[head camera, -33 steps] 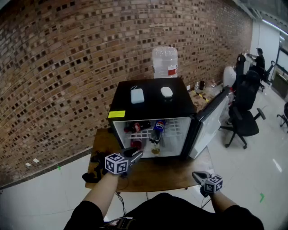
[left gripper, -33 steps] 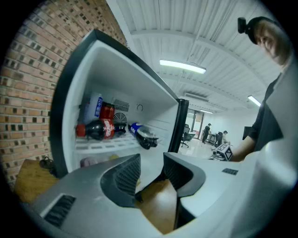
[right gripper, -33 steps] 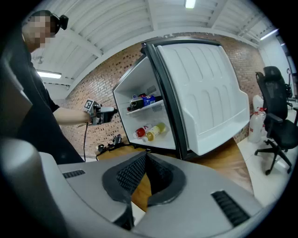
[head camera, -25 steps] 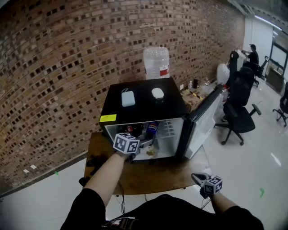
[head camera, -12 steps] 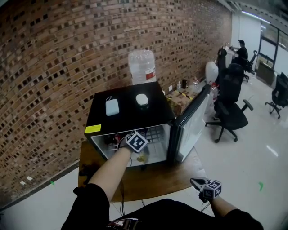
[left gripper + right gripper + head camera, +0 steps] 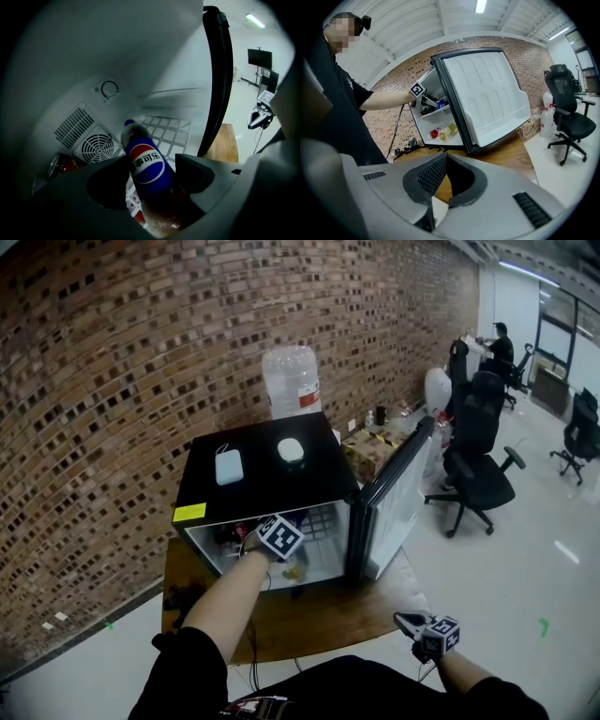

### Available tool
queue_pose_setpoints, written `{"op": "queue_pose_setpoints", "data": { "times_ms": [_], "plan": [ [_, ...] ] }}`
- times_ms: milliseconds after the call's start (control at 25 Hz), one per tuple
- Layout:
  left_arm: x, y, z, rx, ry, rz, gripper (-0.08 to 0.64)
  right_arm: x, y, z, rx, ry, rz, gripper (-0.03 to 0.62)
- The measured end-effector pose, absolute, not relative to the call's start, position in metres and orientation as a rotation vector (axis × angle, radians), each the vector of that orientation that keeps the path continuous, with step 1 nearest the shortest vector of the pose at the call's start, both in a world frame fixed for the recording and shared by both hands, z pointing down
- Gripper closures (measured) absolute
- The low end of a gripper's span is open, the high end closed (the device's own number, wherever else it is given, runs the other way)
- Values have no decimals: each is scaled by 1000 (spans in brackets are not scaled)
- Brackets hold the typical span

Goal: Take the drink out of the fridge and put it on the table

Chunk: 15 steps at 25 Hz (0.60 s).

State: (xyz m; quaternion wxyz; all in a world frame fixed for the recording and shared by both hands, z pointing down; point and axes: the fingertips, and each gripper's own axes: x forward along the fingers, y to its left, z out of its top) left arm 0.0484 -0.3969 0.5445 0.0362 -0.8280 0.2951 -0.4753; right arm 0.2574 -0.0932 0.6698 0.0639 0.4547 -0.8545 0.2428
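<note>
A blue-labelled Pepsi bottle [image 6: 146,164] lies on the white wire shelf [image 6: 171,131] inside the black mini fridge [image 6: 267,479]. The fridge door [image 6: 394,493] stands open to the right. My left gripper [image 6: 150,171] reaches into the fridge [image 6: 284,529]. Its jaws are closing, with the bottle between them and a pad touching each side. My right gripper [image 6: 401,619] hangs low at the right, off the wooden table [image 6: 319,606]. It is shut and empty [image 6: 445,161].
Red cans [image 6: 63,164] lie left of the bottle, and more bottles [image 6: 440,133] on the fridge floor. Two small white things [image 6: 229,466] sit on the fridge top, a water jug [image 6: 291,381] behind it. Black gear [image 6: 183,601] lies at the table's left. Office chairs [image 6: 478,456] stand at the right.
My left gripper has gone from above the table's front up into the fridge and around the Pepsi bottle. The right gripper has stayed low at the right.
</note>
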Motion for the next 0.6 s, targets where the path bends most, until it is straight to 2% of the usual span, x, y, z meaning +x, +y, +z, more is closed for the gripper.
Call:
{"op": "queue_pose_setpoints", "data": {
  "times_ms": [120,360,440,520,600],
  "plan": [
    [40,-385,546,-2569,874,-1511,278,254,-93,668,1363,-2593,724,581],
    [33,-375,550,-2550,824,-1621,288,239,-100,660,1330,-2627,723,581],
    [25,-380,567,-2478,829,-1717,271,232,-106,656,1320,-2653,716,581],
    [5,-378,599,-2298,757,-1915,212,227,-114,656,1313,-2676,703,581],
    [-4,-373,615,-2189,675,-1977,272,225,-121,658,1311,-2693,689,581]
  ]
}}
